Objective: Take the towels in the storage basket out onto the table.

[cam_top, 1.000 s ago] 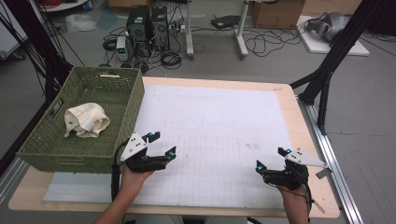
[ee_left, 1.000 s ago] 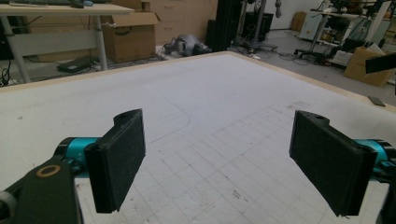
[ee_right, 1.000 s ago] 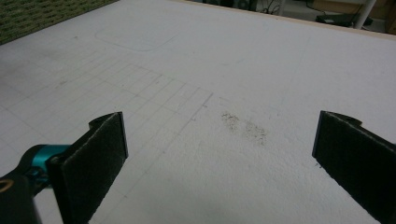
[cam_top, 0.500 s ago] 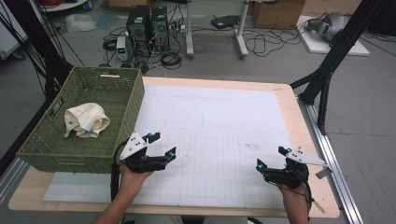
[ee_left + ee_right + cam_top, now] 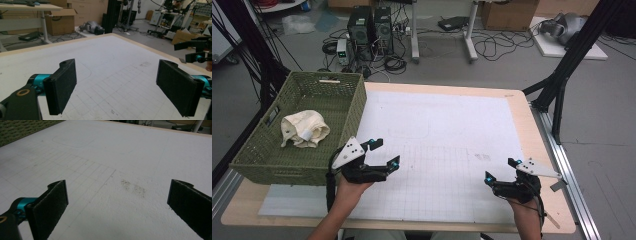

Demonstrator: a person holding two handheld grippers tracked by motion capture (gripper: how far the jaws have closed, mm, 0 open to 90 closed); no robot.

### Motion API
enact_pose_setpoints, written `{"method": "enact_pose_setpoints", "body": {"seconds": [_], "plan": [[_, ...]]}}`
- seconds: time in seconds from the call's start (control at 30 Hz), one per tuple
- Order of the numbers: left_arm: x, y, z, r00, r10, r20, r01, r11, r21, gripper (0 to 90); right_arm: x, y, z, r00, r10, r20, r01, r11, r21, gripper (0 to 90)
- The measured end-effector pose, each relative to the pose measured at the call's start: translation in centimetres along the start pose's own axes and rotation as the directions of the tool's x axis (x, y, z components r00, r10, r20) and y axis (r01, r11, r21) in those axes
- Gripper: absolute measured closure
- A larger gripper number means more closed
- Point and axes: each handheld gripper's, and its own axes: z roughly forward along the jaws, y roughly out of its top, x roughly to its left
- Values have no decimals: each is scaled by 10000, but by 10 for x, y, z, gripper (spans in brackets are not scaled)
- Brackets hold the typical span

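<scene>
Two grippers, one basket, one cloth.
The left gripper hovers just right of the green basket, jaws apart and empty; the right gripper is well apart, likewise spread. One cream cloth lies inside the basket.

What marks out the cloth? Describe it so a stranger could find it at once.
Start at the green woven basket on the table's left end, beside the left gripper. Inside lies a crumpled cream cloth, the pale, soft thing against the dark green weave.
</scene>
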Motion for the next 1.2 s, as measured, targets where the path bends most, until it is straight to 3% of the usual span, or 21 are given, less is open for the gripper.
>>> {"method": "enact_pose_setpoints", "body": {"seconds": [0.33, 0.53, 0.7, 0.97, 1.2], "plan": [[12, 27, -17, 9992, -236, -322, 224, 9990, -384, 172, 1, 0, 3, 10000, -26, -31, 26, 9999, 110, 25], [19, 39, -26, 9994, -179, -288, 167, 9989, -431, 173, 1, -1, 3, 10000, 2, -22, -1, 9998, 184, 25], [25, 51, -34, 9987, 22, -507, -49, 9986, -530, 173, 1, -1, 4, 10000, -1, -64, 2, 9998, 210, 25], [50, 67, -50, 9943, -4, -1067, -74, 9973, -733, 174, 2, -1, 4, 10000, 5, -79, -4, 9997, 236, 25], [76, 74, -67, 9856, 54, -1690, -216, 9953, -943, 174, 1, -1, 4, 10000, 25, -41, -25, 9999, 131, 25]]}}
